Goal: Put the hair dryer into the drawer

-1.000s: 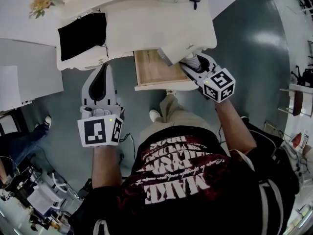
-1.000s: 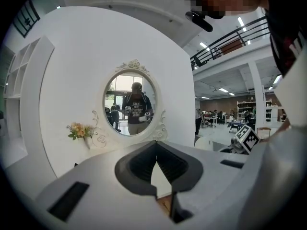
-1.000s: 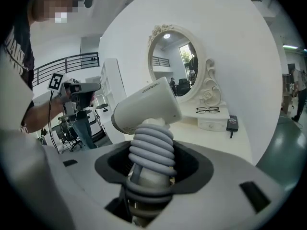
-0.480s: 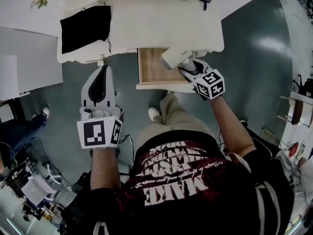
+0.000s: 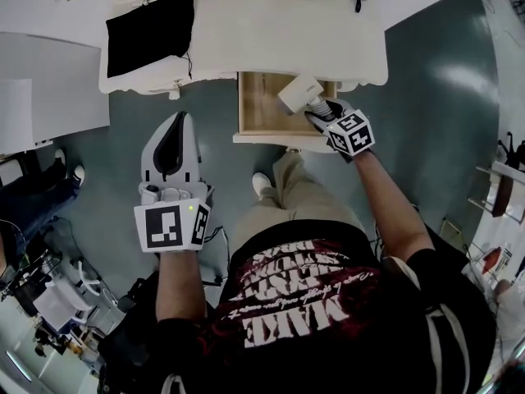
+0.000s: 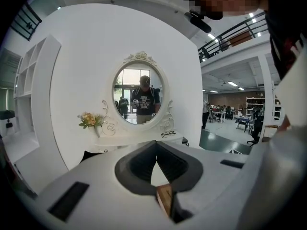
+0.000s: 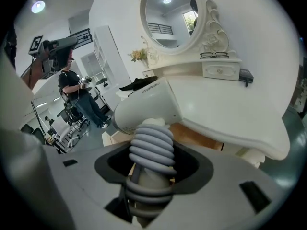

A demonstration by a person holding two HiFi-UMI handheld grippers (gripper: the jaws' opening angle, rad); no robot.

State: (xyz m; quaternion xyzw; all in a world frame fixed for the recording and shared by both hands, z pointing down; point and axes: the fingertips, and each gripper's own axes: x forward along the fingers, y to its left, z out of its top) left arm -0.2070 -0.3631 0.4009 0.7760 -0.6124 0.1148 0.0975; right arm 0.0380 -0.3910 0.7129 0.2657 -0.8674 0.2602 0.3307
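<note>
The big white table (image 5: 246,31) is in front of both my tongs. Under its top the drawer (image 5: 258,109) is pulled out. I can see its bare wood floor just past the tip of my right tongs (image 5: 321,115).

My right tongs are squeezing the hair dryer (image 5: 299,95). They hold it by the handle, which has a grey curly cord wound round it. The handle runs straight out along the tongs, the same way they point. The fat white head sits at the far end, turned off to the left. It hangs over the right side of the open drawer, above the wood. I cannot tell if it is touching yet.

I think the next move is down and a little forward, so the head goes in first.

My left tongs (image 5: 171,130) are pinched together with nothing in them. They are well off to the left, over the floor, so the right hand is the one at the drawer.
</note>
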